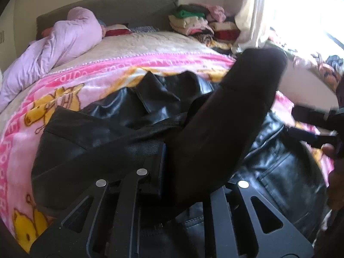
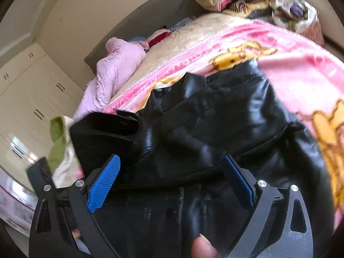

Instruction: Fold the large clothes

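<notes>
A black leather jacket (image 1: 133,111) lies crumpled on a pink cartoon-bear blanket (image 1: 64,90) that covers the bed. My left gripper (image 1: 169,161) is at the bottom of the left wrist view, shut on a fold of the jacket. A long dark flap of it (image 1: 236,107) rises from the jaws toward the upper right and hides the right finger. In the right wrist view my right gripper (image 2: 172,172) stands open just above the jacket (image 2: 215,118). Its blue pads (image 2: 105,178) are wide apart, with leather below and between them but not pinched. The right gripper (image 1: 318,129) also shows at the right edge of the left wrist view.
A pink duvet (image 1: 71,36) is bunched at the bed's far left by the grey headboard (image 1: 107,6). Stacked folded clothes (image 1: 193,21) sit at the far right corner beside a curtain and a bright window (image 1: 301,10). White wardrobe doors (image 2: 32,96) stand left of the bed. A fingertip (image 2: 202,247) shows.
</notes>
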Available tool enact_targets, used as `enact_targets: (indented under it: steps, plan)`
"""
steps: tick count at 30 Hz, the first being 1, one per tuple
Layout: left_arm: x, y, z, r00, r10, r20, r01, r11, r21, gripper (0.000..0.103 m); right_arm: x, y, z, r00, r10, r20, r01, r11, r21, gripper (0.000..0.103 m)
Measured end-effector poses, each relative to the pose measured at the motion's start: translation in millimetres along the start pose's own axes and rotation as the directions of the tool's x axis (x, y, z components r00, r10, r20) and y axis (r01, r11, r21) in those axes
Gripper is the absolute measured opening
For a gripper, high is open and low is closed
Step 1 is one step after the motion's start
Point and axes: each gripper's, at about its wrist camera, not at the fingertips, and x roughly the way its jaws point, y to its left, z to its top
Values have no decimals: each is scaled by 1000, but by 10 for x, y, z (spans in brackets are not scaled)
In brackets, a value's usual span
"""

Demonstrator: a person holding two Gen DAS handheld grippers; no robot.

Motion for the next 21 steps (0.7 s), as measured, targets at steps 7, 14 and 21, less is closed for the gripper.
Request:
enact_targets:
  steps: [7, 14, 21]
  plan:
    - [75, -96, -105, 999, -13, -43, 15, 999, 45, 35, 256, -112, 51, 988, 137, -77, -121, 976, 181, 95]
    - [141, -349, -205, 996, -18, -92, 30, 990, 139, 70, 453, -216, 67, 973, 196, -122, -151, 939, 309, 94]
    - [56, -346, -185, 994, -65, -93, 78, 987, 140, 82, 512, -279, 61, 972, 190, -139, -134, 931, 338, 90]
